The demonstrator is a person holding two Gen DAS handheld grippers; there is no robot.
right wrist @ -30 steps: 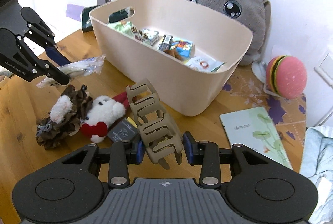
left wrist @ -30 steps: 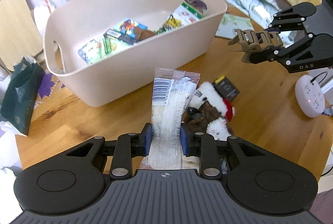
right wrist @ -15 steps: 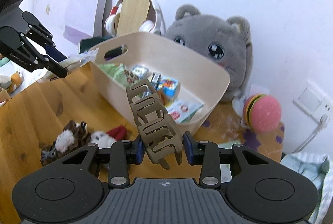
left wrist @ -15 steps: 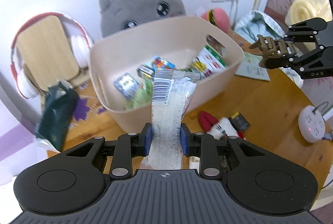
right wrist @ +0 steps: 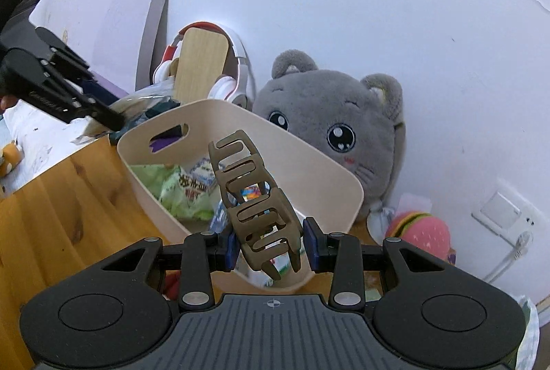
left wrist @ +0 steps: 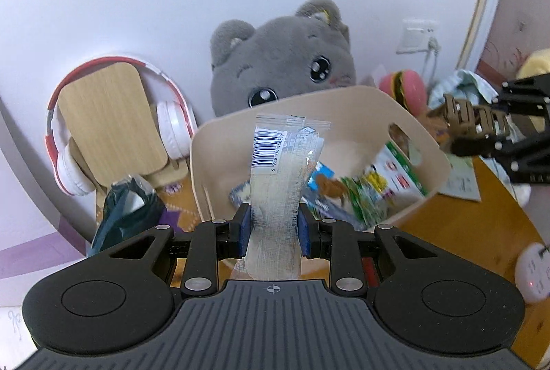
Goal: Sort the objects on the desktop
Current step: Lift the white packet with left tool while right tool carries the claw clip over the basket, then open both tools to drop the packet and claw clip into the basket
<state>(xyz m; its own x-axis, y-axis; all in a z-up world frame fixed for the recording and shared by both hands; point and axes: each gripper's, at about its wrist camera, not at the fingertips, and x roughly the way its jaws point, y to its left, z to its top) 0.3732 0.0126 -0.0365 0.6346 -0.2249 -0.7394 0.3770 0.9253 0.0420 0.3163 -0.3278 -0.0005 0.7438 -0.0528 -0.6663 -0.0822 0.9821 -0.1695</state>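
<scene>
Bin [left wrist: 426, 143] part-filled with packets. Left claw [left wrist: 273, 229] clamped on clear packet [left wrist: 278, 177], right claw [right wrist: 270, 244] on hair clip [right wrist: 254, 198]; both above bin, drops pending.

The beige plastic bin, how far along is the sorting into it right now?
Partly done. The beige plastic bin already holds several colourful snack packets. In hand: the left gripper clamps a clear barcoded packet, and the right gripper clamps a brown plastic hair claw, both raised by the bin. Left: dropping both in.
</scene>
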